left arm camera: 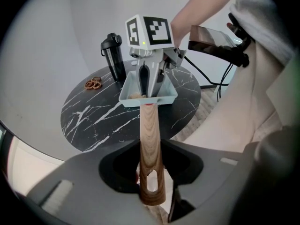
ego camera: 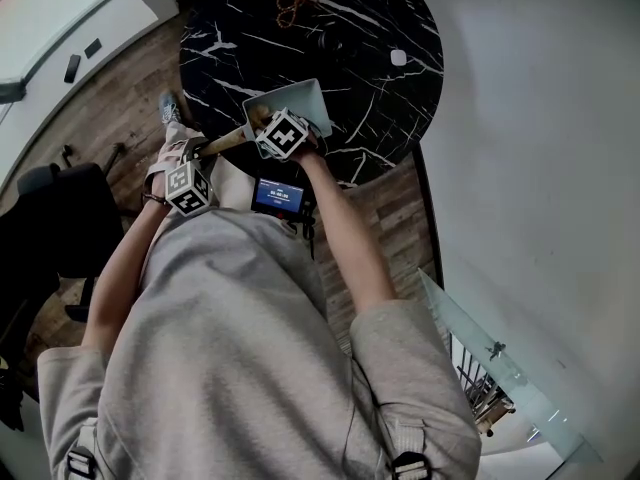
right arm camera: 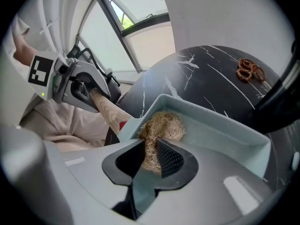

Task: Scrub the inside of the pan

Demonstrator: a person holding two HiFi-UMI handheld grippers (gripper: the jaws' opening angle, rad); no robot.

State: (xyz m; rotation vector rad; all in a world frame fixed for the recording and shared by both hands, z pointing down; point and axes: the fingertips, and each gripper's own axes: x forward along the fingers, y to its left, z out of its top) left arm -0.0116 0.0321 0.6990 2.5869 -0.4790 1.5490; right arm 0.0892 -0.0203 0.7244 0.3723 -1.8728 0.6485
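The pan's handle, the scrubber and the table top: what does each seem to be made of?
The handle: wood, smooth, with brown grain lines. The scrubber: probably plant fibre, a tangled straw-coloured wad. The table top: looks like polished black marble with white veins, possibly an imitation.

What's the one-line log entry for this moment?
left tongs: grip handle | right tongs: grip scrubber | scrubber: in pan | pan: over table

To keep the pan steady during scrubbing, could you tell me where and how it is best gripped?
Grip the wooden handle, coming from its free end with a jaw on each side, as the left gripper does. It juts straight out of the pan, leaving the inside free for the scrub pad in the right gripper.
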